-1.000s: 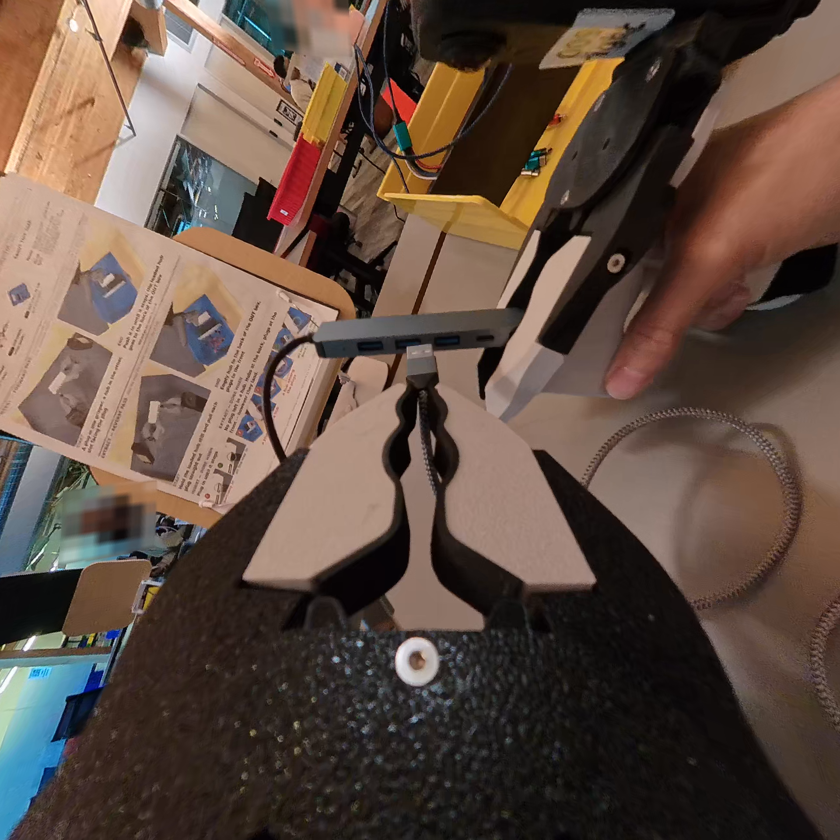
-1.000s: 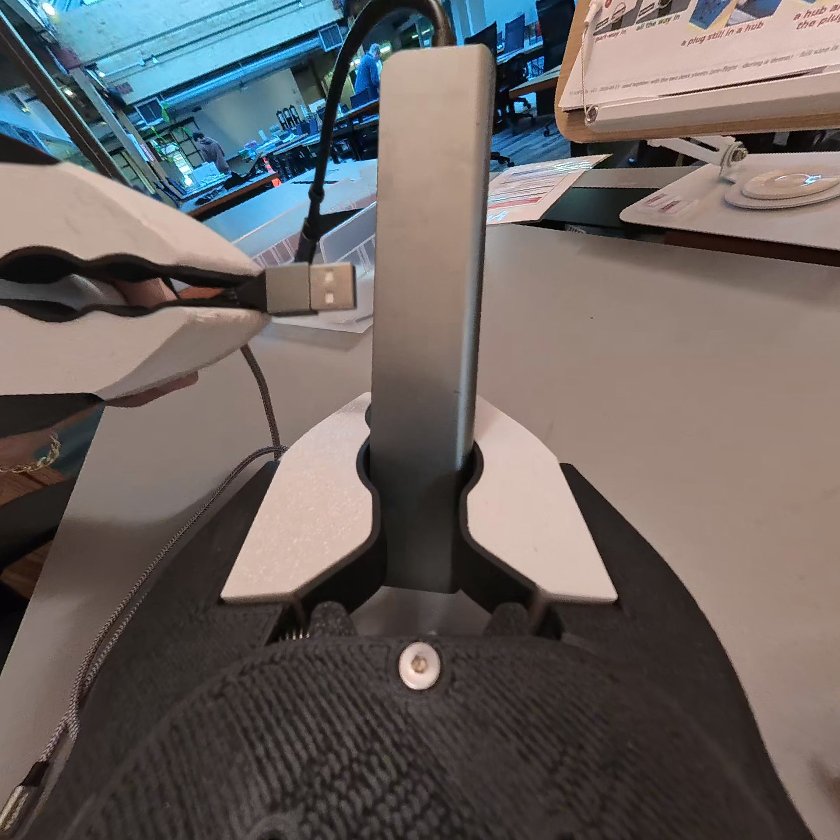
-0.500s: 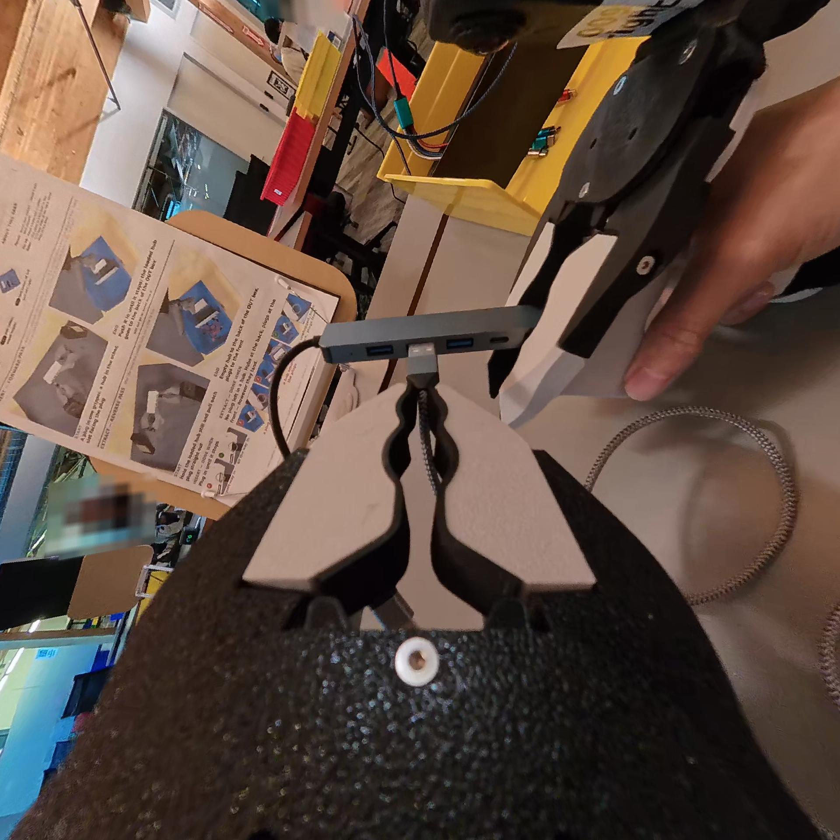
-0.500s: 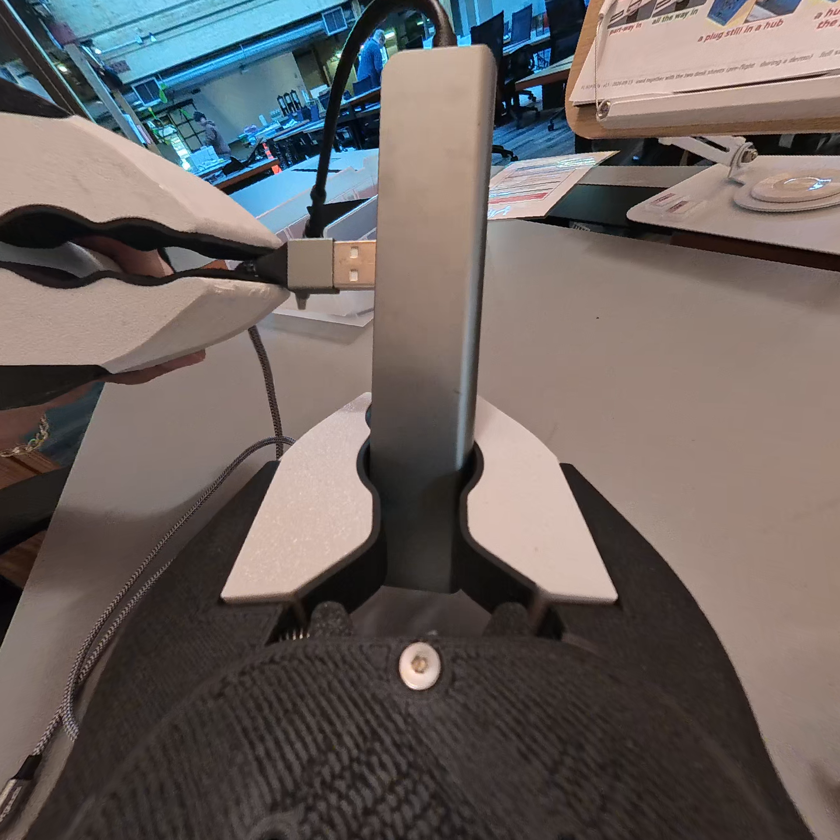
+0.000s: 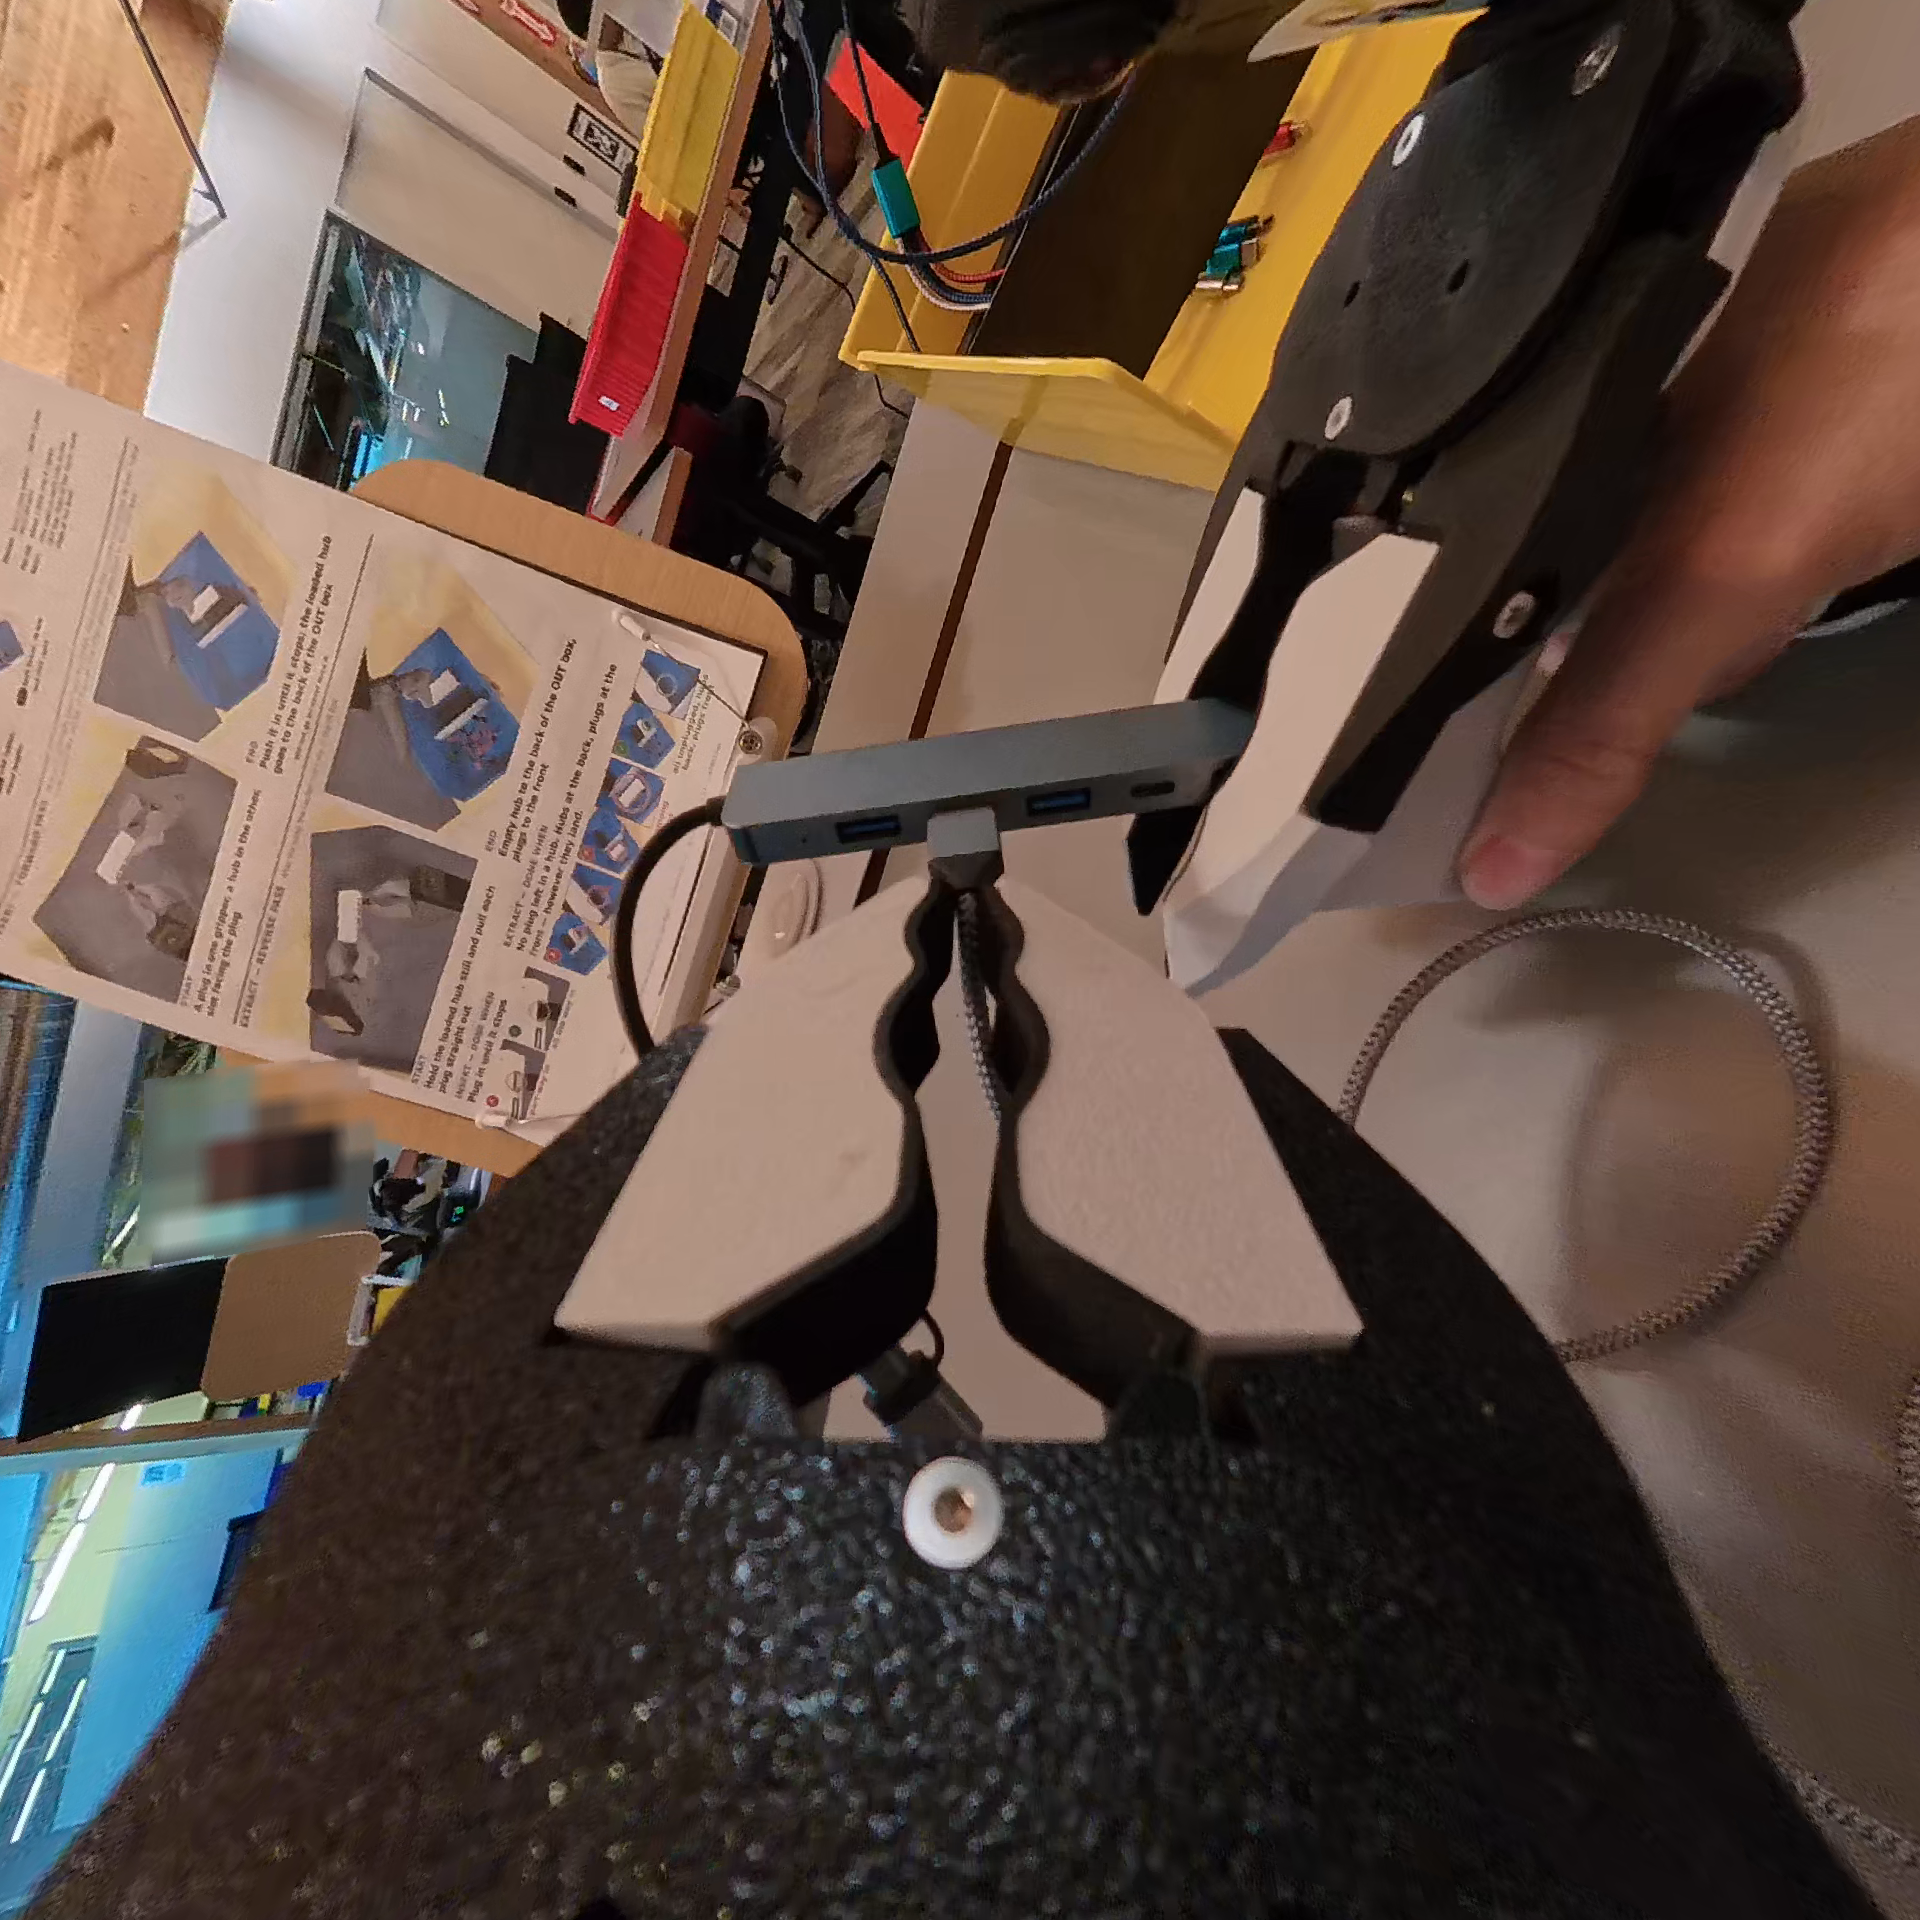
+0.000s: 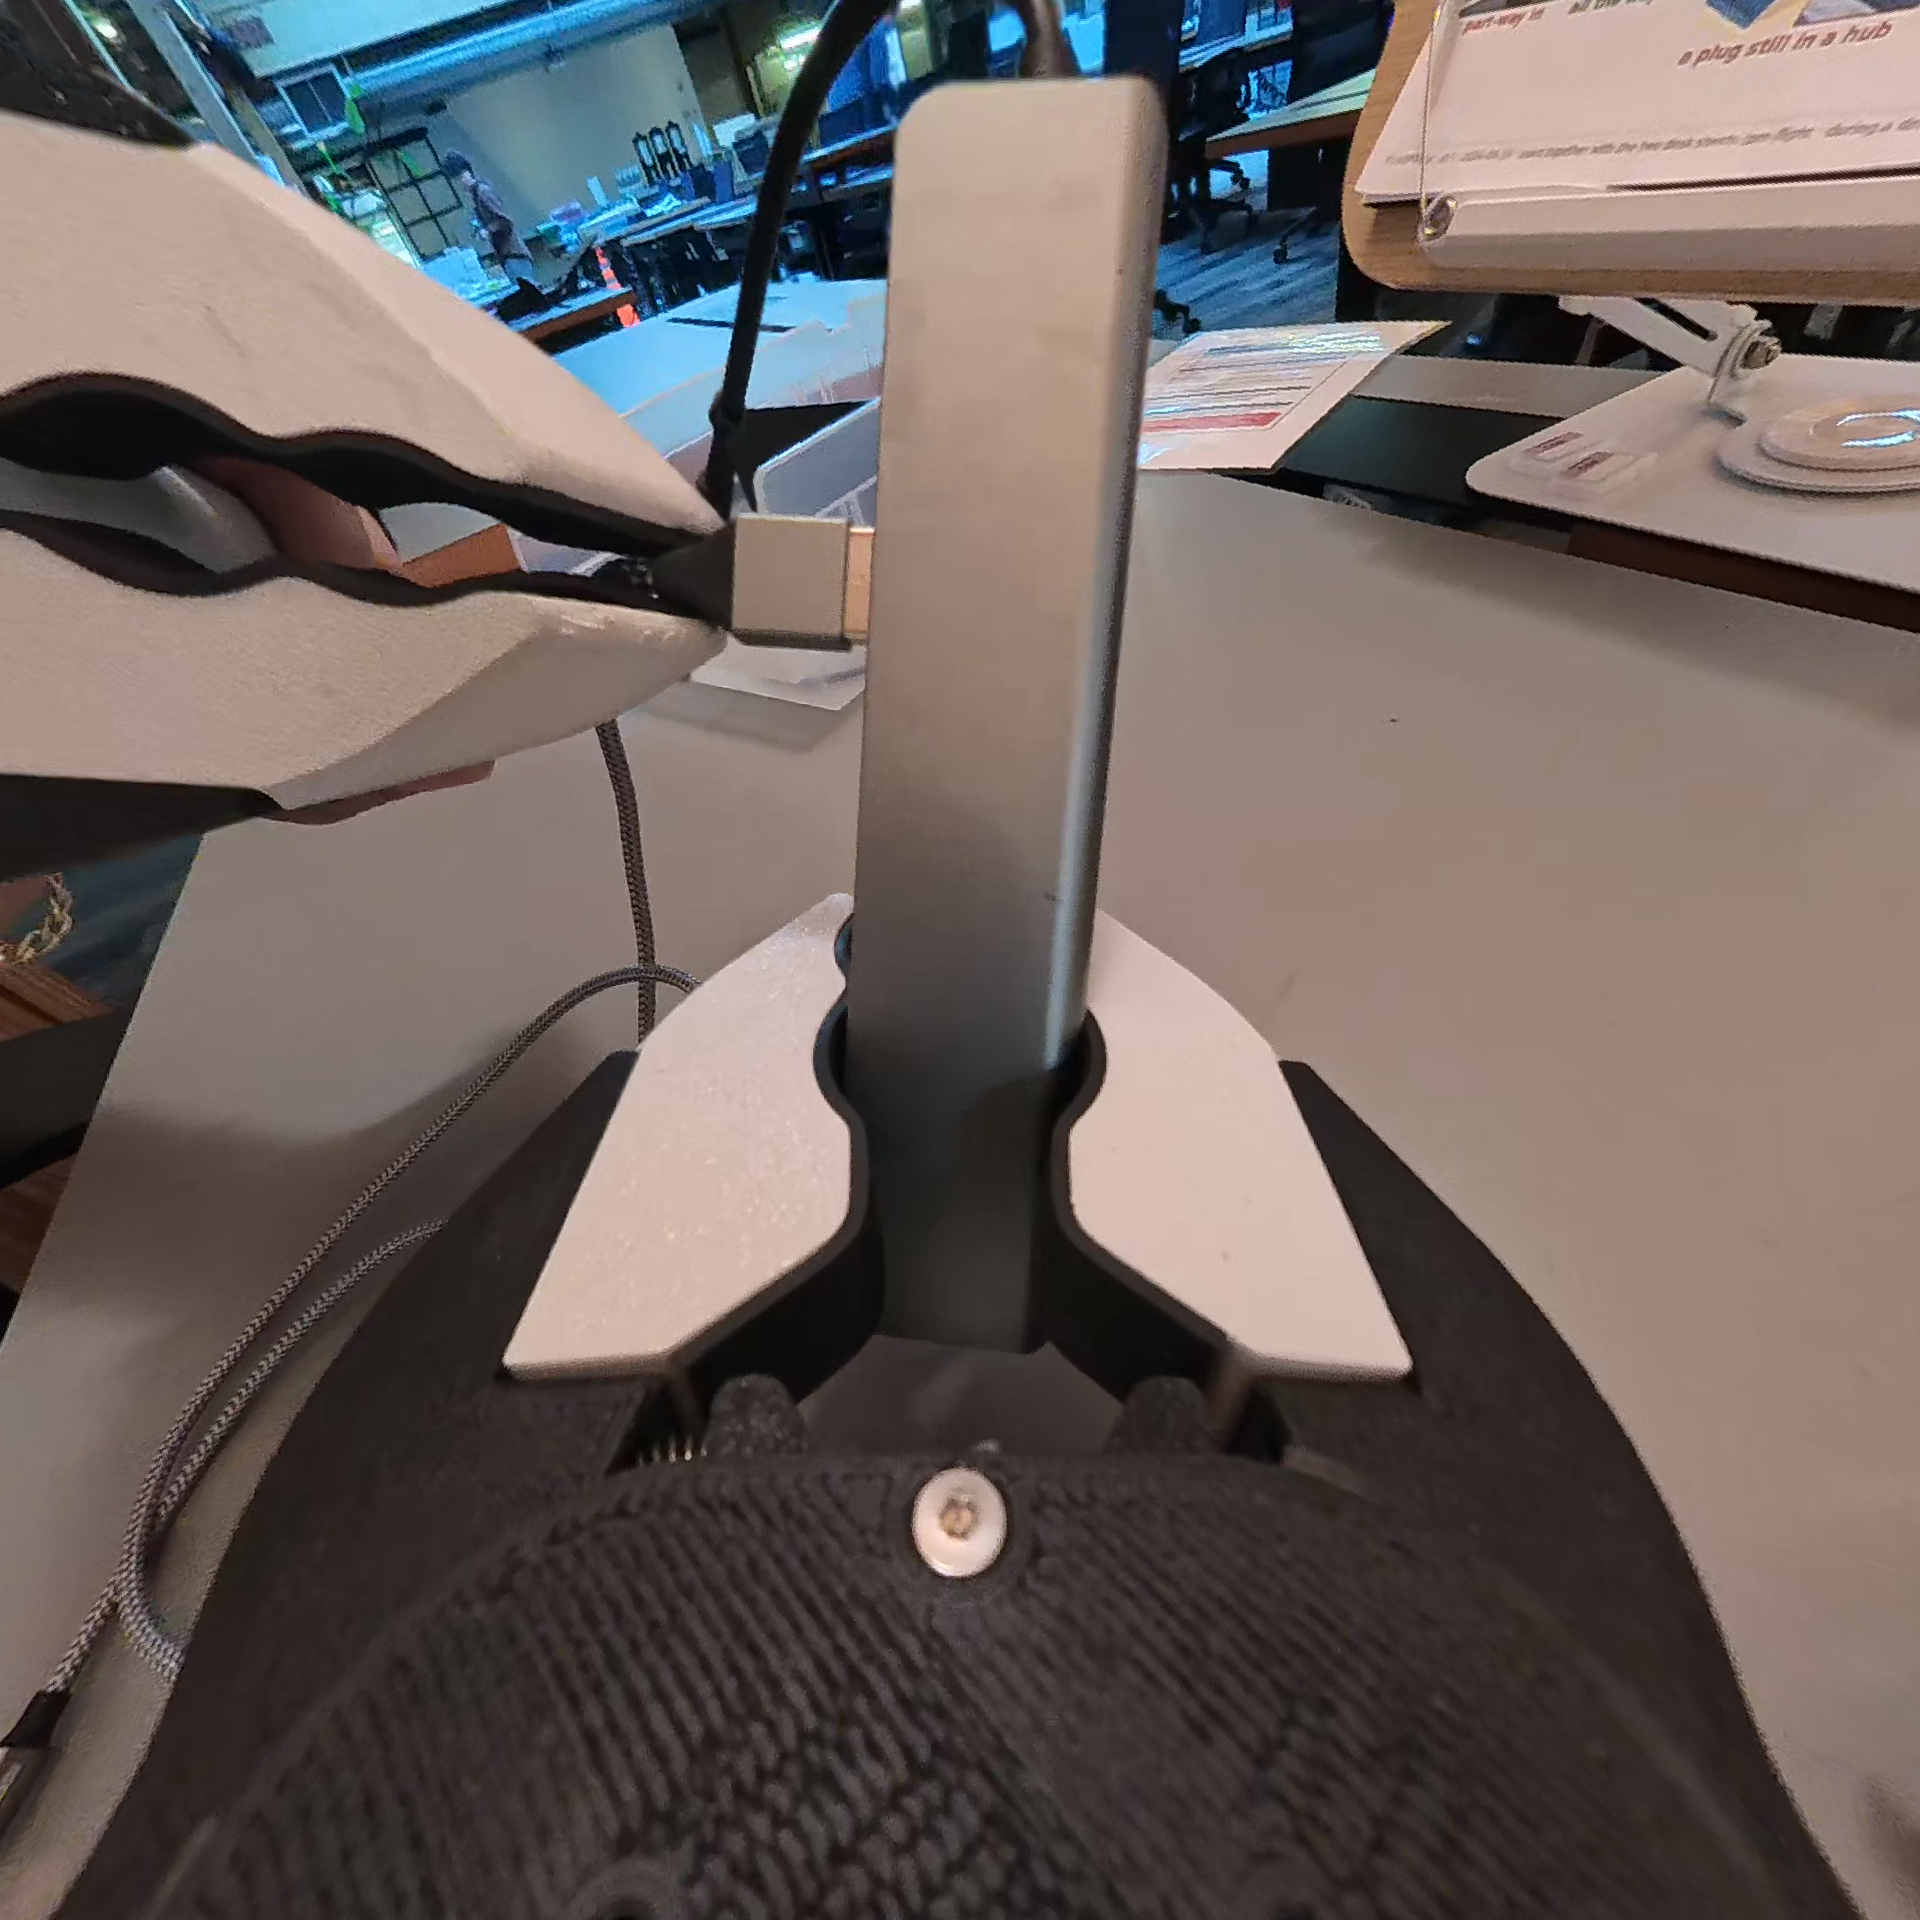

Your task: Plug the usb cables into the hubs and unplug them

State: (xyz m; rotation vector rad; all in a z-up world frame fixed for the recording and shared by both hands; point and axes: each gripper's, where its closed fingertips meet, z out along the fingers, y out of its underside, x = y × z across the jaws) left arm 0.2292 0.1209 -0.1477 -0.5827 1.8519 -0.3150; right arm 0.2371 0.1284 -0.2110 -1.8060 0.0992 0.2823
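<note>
Grippers [image 5: 966, 914] above grey table [image 6: 1455, 831]

Left hand-held gripper [image 5: 966, 904] pinched tight, fingertips [image 5: 831, 966] nearly meeting. Right hand-held gripper [image 6: 971, 997] clamped part-way, fingers [image 6: 1184, 1049] held apart, a bare hand [image 5: 1714, 582] wrapped round its body, thumb pointing down.

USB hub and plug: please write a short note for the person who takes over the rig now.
Left gripper: shut on the USB plug.
Right gripper: shut on the grey hub, held above the table.
Done: plug is in a middle port, almost fully; a thin metal strip shows.
Left: press it home, then pull it straight out. The braided cable lies looped on the table.
</note>
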